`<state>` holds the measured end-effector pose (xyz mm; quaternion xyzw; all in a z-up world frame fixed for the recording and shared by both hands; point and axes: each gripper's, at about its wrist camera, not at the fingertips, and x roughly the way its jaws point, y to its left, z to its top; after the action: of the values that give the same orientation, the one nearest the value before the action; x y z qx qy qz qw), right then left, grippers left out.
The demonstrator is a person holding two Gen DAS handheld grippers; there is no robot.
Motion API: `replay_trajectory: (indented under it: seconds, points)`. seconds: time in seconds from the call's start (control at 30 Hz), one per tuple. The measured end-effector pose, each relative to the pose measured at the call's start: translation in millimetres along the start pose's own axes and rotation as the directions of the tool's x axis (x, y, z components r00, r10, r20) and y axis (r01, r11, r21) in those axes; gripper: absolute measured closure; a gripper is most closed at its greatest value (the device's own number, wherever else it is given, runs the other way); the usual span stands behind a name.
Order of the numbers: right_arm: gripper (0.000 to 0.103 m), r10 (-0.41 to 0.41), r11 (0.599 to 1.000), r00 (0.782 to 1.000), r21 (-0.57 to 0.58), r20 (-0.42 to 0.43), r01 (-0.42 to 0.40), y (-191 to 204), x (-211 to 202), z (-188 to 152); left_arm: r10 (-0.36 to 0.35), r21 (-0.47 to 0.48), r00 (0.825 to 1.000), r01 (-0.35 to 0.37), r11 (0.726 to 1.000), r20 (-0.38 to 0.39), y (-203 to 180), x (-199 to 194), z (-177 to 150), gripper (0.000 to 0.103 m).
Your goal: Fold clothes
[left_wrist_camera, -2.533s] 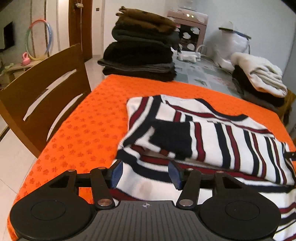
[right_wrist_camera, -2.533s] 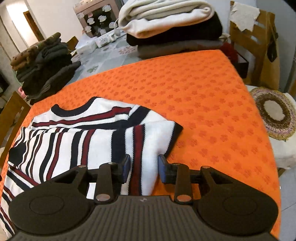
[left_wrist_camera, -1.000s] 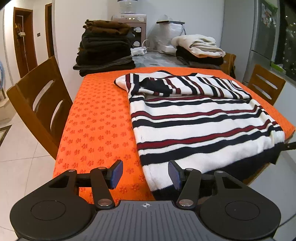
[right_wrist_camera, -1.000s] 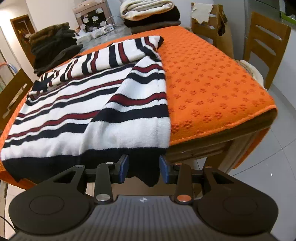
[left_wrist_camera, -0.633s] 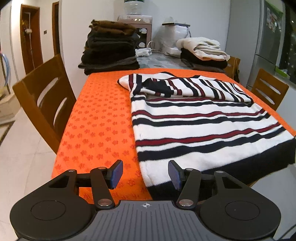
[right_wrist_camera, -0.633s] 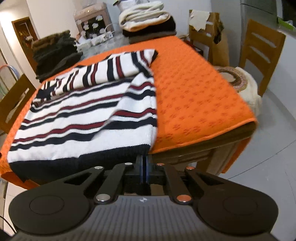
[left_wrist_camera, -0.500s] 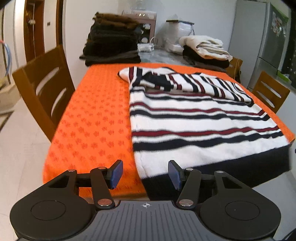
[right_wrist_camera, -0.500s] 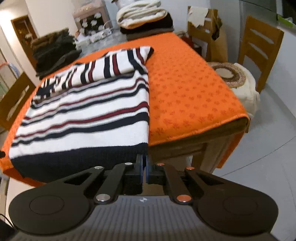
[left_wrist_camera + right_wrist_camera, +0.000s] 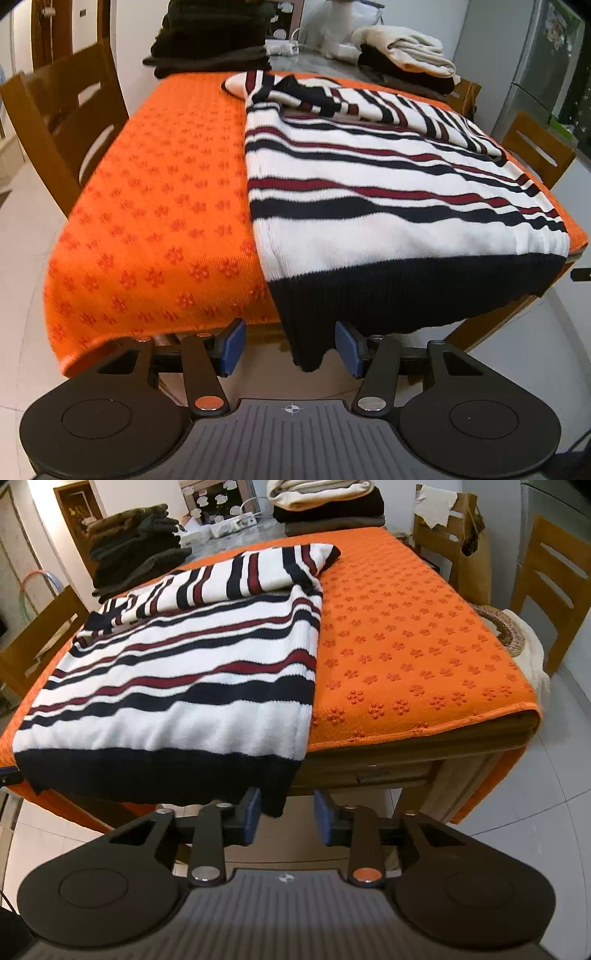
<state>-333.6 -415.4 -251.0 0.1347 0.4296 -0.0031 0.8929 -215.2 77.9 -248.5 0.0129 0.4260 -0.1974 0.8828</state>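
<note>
A white sweater [image 9: 369,206] with navy and dark red stripes lies flat on the orange tablecloth [image 9: 159,206], its sleeves folded across the far end. Its navy hem hangs over the near table edge. My left gripper [image 9: 291,347] is open below that edge, and the hem's left corner dangles between its blue pads [image 9: 232,347] without being pressed. In the right wrist view the sweater [image 9: 184,686] fills the left half of the cloth [image 9: 406,646]. My right gripper [image 9: 288,816] has its jaws opening, with the hem's right corner hanging just inside the left pad [image 9: 251,812].
At the far end of the table stand a stack of dark folded clothes [image 9: 136,542] and a cream-topped stack [image 9: 328,506]. Wooden chairs [image 9: 62,122] [image 9: 554,572] flank the table. A woven mat [image 9: 506,627] lies on a seat at the right. Tiled floor lies below.
Both grippers came back from the folded sleeves to the near table edge. The left one sank to the hem's left corner. The right gripper shut by the hem's right corner and has reopened.
</note>
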Motion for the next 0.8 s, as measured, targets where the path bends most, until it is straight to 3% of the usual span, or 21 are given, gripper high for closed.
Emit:
replay_trajectory:
  seconds: [0.33, 0.43, 0.47, 0.5, 0.57, 0.8]
  points:
    - [0.058, 0.144, 0.989, 0.989, 0.044, -0.021, -0.143, -16, 36, 3, -0.077, -0.127, 0.996, 0.07, 0.989, -0.049, 9, 20, 5, 0.047]
    - [0.058, 0.171, 0.983, 0.985, 0.069, -0.023, -0.169, -17, 46, 5, -0.096, -0.16, 0.994, 0.087, 0.983, -0.05, 10, 20, 4, 0.075]
    - [0.06, 0.184, 0.98, 0.982, 0.082, -0.029, -0.181, -18, 48, 6, -0.107, -0.158, 0.993, 0.099, 0.982, -0.044, 9, 19, 4, 0.089]
    - [0.063, 0.2, 0.976, 0.979, 0.096, -0.039, -0.195, -18, 50, 6, -0.119, -0.156, 0.992, 0.111, 0.981, -0.037, 8, 17, 5, 0.093]
    - [0.094, 0.232, 0.967, 0.971, 0.126, -0.059, -0.223, -20, 52, 8, -0.14, -0.154, 0.99, 0.135, 0.979, -0.025, 6, 12, 5, 0.094]
    - [0.095, 0.322, 0.915, 0.946, 0.247, 0.035, -0.32, -19, 0, 16, -0.227, -0.215, 0.971, 0.238, 0.947, 0.073, 17, -35, 15, 0.095]
